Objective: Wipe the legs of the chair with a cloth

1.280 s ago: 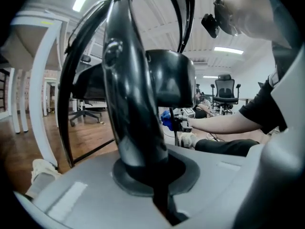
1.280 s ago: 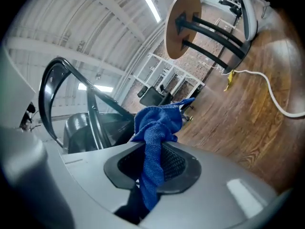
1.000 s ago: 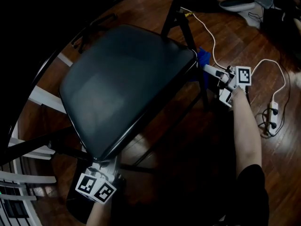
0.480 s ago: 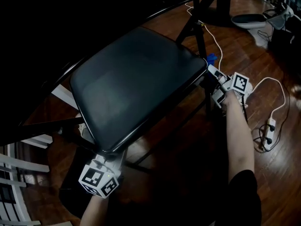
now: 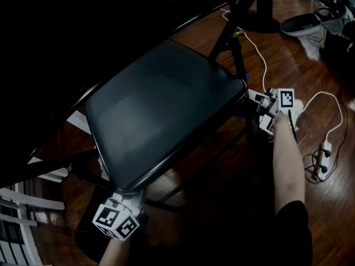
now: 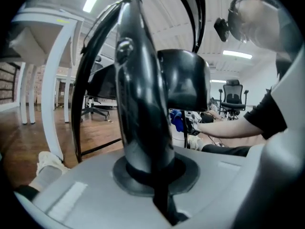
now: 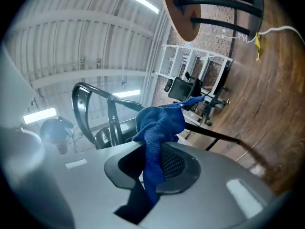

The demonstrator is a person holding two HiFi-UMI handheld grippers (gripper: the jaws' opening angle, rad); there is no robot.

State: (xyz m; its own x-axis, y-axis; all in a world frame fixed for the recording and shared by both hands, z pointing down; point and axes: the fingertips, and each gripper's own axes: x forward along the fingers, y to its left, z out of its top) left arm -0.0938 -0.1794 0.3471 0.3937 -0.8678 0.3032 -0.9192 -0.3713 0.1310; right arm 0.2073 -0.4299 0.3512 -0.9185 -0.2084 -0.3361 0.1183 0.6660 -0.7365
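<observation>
A black chair with a padded seat fills the middle of the head view, standing on a wooden floor. At the lower left of that view the left gripper sits just under the near corner of the seat. Its own view shows it clenched on a glossy black frame tube of the chair, which rises from between the jaws and curves up past the seat's edge. At the right of the head view the right gripper lies just beside the seat's right corner, next to the dark leg that drops from it, with the person's forearm running down toward the bottom edge. In the right gripper view the jaws grasp a blue cloth. It stands bunched above them, and its tip reaches toward the centre of the frame in front of dark chair bars. Whether the cloth touches the leg cannot be told from any view. A white cable runs across the floor at the upper right, and a power strip lies near the right edge, well apart from the chair. White rails show at the lower left edge.
</observation>
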